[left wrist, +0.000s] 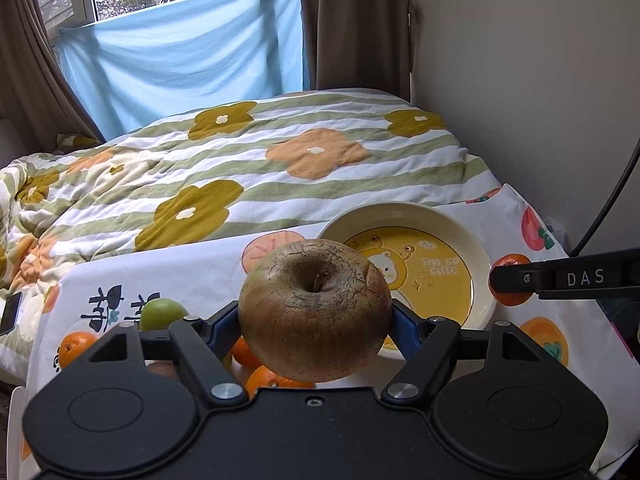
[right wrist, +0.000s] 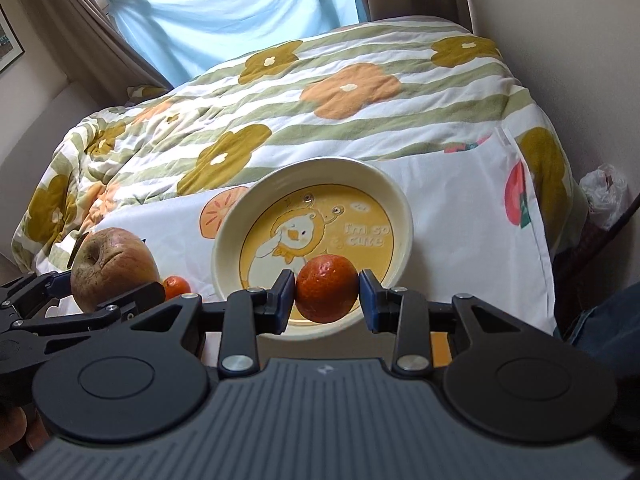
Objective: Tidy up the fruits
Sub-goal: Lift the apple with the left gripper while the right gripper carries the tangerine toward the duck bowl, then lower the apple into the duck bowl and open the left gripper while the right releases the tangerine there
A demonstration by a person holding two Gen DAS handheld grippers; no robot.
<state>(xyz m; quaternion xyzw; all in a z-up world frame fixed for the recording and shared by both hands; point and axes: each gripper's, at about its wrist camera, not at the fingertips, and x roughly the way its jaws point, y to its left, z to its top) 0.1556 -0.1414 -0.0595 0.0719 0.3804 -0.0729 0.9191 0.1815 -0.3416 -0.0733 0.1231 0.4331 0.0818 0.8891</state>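
The apple (left wrist: 315, 311) sat clamped in my left gripper (left wrist: 316, 320), the tangerine (right wrist: 326, 289) in my right gripper (right wrist: 326, 298), over the empty bowl (right wrist: 240, 220). Only my left view showed the green fruit (left wrist: 162, 313).

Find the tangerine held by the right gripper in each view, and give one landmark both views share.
Left wrist: tangerine at right edge, clamped at the right gripper's tip, beside the plate's right rim.
Right wrist: tangerine low centre, between the blue pads, in front of the plate.
Shared landmark: the plate.
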